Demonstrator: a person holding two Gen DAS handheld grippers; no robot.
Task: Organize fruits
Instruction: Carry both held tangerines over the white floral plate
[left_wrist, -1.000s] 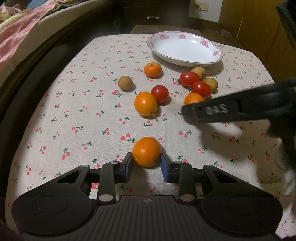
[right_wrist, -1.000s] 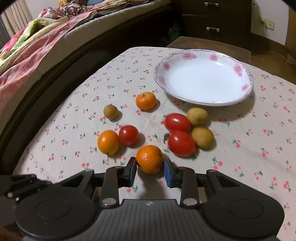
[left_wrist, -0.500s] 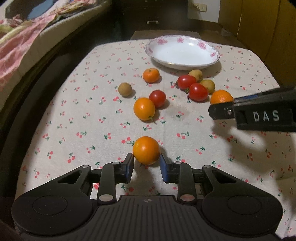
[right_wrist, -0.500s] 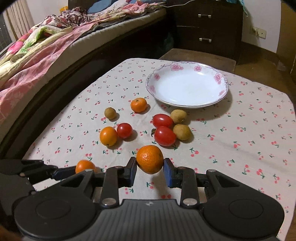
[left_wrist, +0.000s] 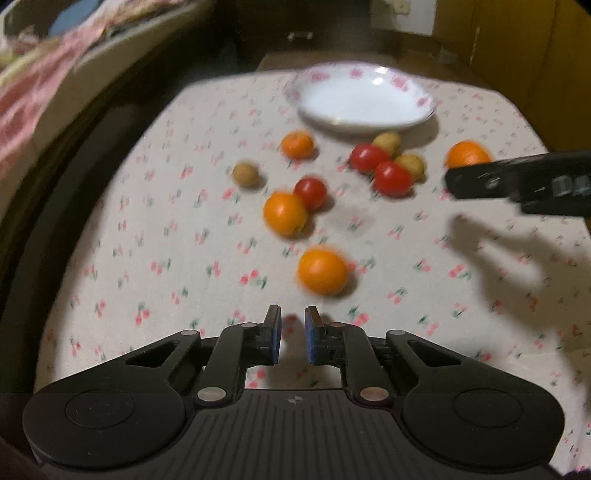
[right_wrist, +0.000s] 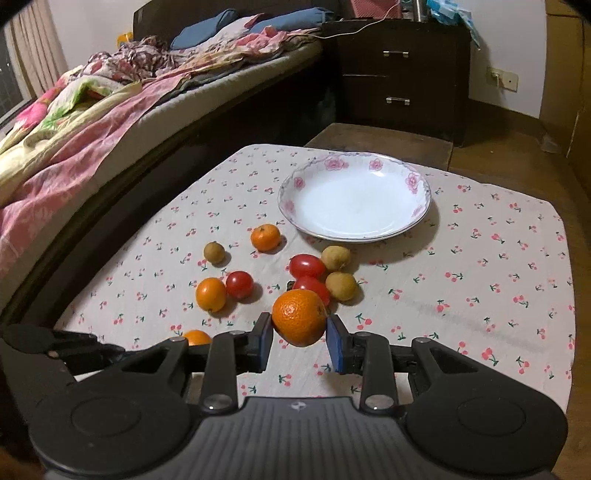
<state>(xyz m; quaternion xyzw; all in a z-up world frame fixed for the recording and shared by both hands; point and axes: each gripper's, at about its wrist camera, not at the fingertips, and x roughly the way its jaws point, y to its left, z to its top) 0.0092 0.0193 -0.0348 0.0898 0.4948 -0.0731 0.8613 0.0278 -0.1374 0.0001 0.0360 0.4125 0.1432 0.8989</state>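
The left claw sits low over the cherry-print counter, level and pointing forward, its blue pads drawn close with only a narrow gap and nothing between them. An orange lies on the cloth just ahead of it, slightly right. Beyond lie more oranges, tomatoes and small brown fruits. The right claw is held above the counter, aimed at the empty flowered plate at the far side, and pinches a mandarin between its pads.
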